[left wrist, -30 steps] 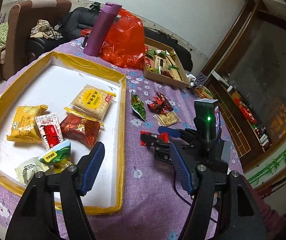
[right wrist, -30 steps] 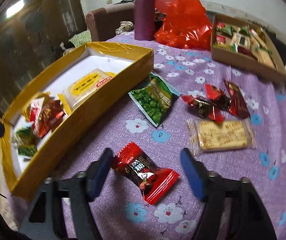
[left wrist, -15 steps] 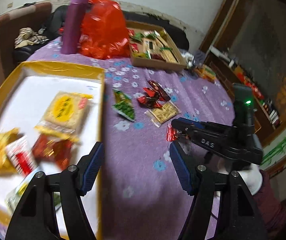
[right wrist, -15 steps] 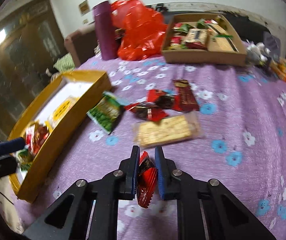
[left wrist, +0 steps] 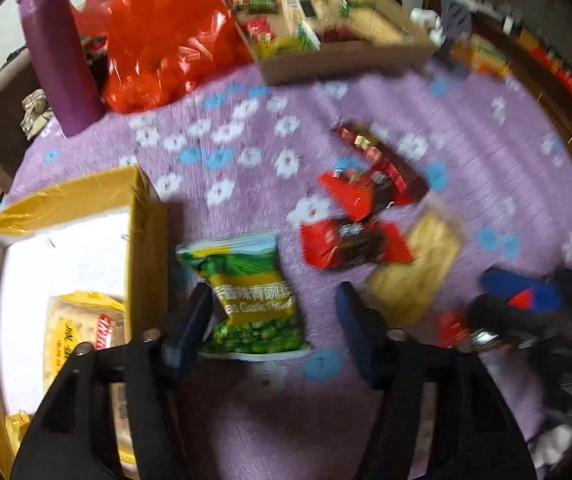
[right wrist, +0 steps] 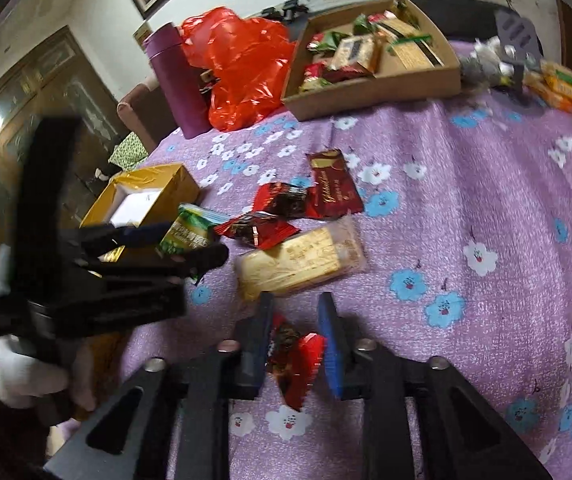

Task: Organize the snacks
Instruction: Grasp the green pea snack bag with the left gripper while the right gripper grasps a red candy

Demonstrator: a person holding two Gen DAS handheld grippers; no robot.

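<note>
A small red foil-wrapped candy (right wrist: 297,364) with a dark printed middle hangs between the fingers of the right tool (right wrist: 291,344), whose jaws are opening; whether the pads still press it I cannot tell. Ahead on the purple flowered counter (right wrist: 485,208) lie a clear-wrapped golden cracker packet (right wrist: 299,262), two more red-and-black candies (right wrist: 258,230) and a dark red chocolate sachet (right wrist: 331,186). The left tool (left wrist: 272,320) straddles a green pea snack pouch (left wrist: 248,292); its jaws are closing, apart from the pouch's sides. Just beside the pouch stands a yellow-rimmed white tray (left wrist: 146,236) holding a yellow cracker packet (left wrist: 82,332). Farther off, a brown cardboard box (right wrist: 377,86) is filled with mixed snacks, beside a red plastic bag (right wrist: 246,64) and a purple cylindrical bottle (right wrist: 176,80).
</note>
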